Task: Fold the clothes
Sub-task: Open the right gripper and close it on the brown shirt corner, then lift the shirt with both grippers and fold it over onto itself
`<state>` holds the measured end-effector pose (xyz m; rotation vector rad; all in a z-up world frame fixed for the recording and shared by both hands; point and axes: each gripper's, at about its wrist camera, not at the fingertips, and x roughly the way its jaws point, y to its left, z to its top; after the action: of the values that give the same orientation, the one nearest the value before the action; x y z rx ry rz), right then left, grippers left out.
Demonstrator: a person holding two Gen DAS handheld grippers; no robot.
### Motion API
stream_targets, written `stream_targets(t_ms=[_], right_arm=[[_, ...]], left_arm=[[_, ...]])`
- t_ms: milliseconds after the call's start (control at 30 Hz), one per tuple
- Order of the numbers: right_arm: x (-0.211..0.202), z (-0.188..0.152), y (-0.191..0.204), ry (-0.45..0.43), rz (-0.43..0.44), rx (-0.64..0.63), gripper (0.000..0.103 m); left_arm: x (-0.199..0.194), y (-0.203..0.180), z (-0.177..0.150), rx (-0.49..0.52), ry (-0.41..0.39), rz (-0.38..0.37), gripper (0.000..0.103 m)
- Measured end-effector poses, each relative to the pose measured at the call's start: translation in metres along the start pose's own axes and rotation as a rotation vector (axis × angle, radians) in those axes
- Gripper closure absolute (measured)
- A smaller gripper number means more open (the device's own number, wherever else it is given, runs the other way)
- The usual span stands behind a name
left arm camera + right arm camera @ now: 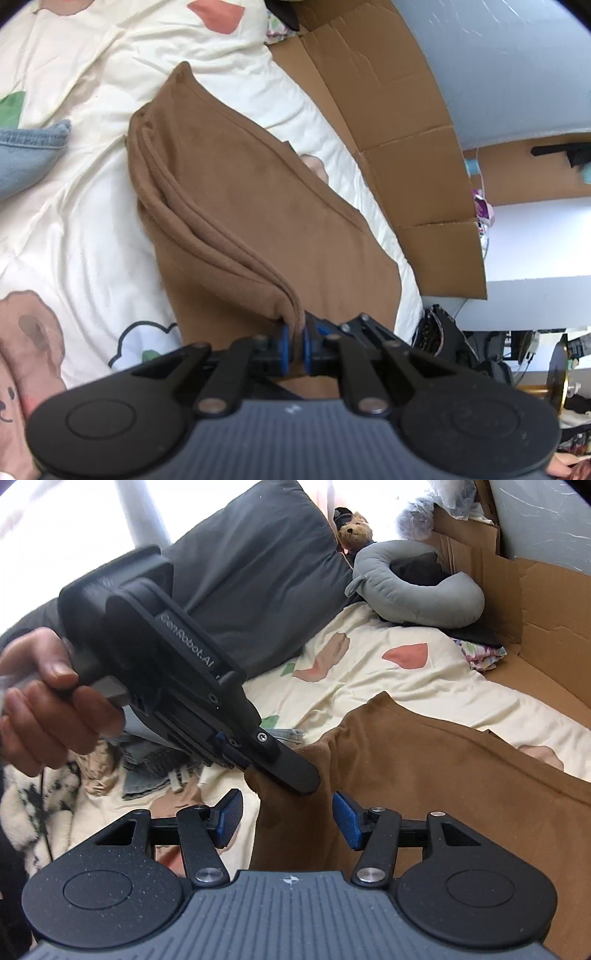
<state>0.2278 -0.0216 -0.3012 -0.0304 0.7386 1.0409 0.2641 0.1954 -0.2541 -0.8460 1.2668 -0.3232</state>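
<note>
A brown fleece garment [236, 206] lies folded in layers on a cream printed bedsheet [92, 229]. My left gripper [294, 345] is shut on the garment's near corner and holds the stacked edges up. In the right wrist view the same garment [424, 775] spreads to the right. My right gripper [288, 818] is open, its blue pads [347, 819] on either side of the hanging brown corner without touching it. The left gripper [273, 771], held by a hand [48, 709], pinches that corner just above.
Flattened cardboard [406, 122] lines the wall beside the bed. A denim piece [26, 155] lies at the left. A grey neck pillow [417, 587], a dark pillow [258, 572] and a teddy bear [356, 530] sit at the bed's head. More clothes [147, 771] are piled at left.
</note>
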Motion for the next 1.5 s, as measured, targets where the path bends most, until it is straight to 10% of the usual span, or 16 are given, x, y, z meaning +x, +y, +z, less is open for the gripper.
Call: stream_targets(t_ms=[167,400,533,900,1267,1500], right_arm=[[0.015,0.0,0.004,0.028,-0.028,-0.025,0.047],[0.031,0.003,-0.002,0.055,-0.059,0.001,0.094],[0.03,0.004,-0.007,0.046,-0.049,0.019,0.095],[0.021,0.005,-0.008,0.025,-0.026,0.033,0.096],[0.015,0.004,-0.01,0.0,0.03,0.023,0.096],[0.012,0.001,-0.018,-0.01,0.042,0.04,0.096]], left_arm=[[0.001,-0.002,0.001,-0.003,0.003,0.002,0.095],[-0.014,-0.006,0.001,-0.015,-0.042,-0.059,0.071],[-0.033,-0.006,0.011,-0.015,-0.117,-0.064,0.038],[-0.01,0.035,0.043,-0.045,-0.156,0.141,0.021],[0.029,0.081,0.08,-0.073,-0.12,0.205,0.025],[0.04,0.092,0.098,-0.076,-0.127,0.22,0.047]])
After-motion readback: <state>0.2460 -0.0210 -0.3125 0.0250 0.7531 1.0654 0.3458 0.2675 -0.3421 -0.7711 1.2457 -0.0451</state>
